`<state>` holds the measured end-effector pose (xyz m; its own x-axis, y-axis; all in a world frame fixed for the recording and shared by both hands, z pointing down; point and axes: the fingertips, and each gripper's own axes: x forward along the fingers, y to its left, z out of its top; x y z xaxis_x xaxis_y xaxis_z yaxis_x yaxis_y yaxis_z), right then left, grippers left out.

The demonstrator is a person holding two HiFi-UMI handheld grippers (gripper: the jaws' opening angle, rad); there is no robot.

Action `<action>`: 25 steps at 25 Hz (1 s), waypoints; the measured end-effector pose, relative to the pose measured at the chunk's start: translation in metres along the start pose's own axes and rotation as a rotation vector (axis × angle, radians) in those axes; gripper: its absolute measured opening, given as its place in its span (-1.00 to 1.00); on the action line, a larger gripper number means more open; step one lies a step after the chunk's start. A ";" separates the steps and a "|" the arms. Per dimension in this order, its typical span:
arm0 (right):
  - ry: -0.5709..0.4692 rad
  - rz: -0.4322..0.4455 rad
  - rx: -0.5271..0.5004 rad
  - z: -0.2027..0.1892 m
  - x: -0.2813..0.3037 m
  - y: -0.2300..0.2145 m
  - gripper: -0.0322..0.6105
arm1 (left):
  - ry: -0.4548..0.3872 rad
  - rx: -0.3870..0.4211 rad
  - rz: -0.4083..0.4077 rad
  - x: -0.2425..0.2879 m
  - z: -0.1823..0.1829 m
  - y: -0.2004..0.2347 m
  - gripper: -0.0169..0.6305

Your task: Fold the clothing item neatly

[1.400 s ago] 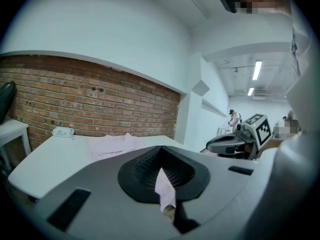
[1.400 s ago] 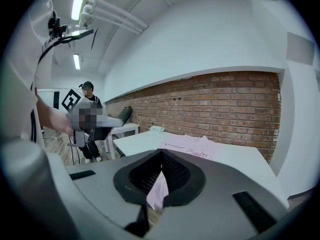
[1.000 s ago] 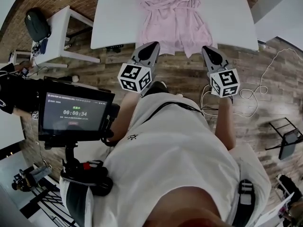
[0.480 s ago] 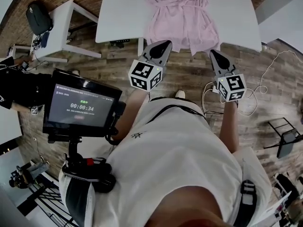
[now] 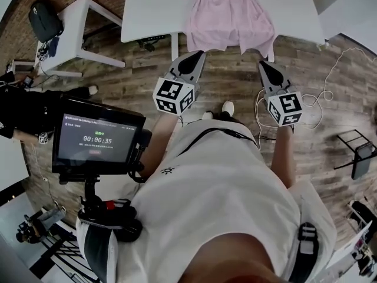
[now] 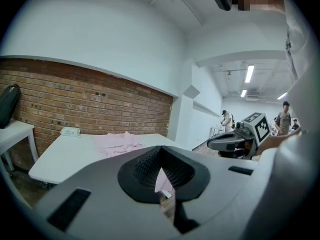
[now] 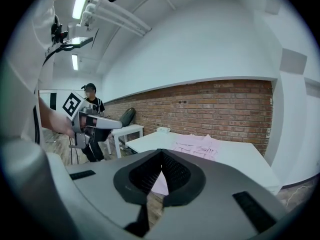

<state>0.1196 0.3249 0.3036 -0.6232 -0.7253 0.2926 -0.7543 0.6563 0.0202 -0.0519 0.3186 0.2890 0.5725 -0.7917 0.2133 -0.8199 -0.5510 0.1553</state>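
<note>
A pink garment point(image 5: 230, 16) lies spread on the white table point(image 5: 147, 13), its hem hanging over the near edge. It also shows as the pink garment point(image 6: 117, 144) in the left gripper view and the pink garment point(image 7: 197, 145) in the right gripper view. My left gripper point(image 5: 197, 55) is shut and empty over the wooden floor, short of the table edge. My right gripper point(image 5: 263, 64) is also shut and empty, below the hem's right corner. Both point at the table, and each sees the other beside it.
A small white side table point(image 5: 79, 22) with a black bag point(image 5: 44, 19) stands at the left. A monitor on a stand point(image 5: 97, 140) is at my left side. Cables point(image 5: 318, 105) lie on the floor at the right. A small packet point(image 6: 70, 131) lies at the table's far edge.
The table and garment have slid up and away in the head view. Both grippers have drawn back from the table edge and now hang over the floor, still shut.
</note>
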 end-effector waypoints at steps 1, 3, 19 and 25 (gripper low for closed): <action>0.001 -0.007 0.001 -0.001 -0.003 0.005 -0.89 | 0.001 0.001 -0.002 -0.005 -0.003 0.000 -0.94; 0.005 -0.025 0.005 -0.005 -0.009 0.012 -0.89 | 0.003 0.000 -0.004 -0.015 -0.009 0.001 -0.94; 0.079 -0.096 -0.013 -0.088 -0.019 -0.071 -0.89 | 0.114 -0.082 0.052 0.012 -0.118 0.065 -0.94; 0.108 -0.063 -0.041 -0.115 0.001 -0.128 -0.89 | 0.187 -0.093 0.153 0.034 -0.148 0.107 -0.94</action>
<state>0.2390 0.2641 0.4114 -0.5473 -0.7404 0.3902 -0.7808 0.6195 0.0803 -0.1192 0.2715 0.4555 0.4400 -0.7967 0.4143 -0.8979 -0.3951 0.1940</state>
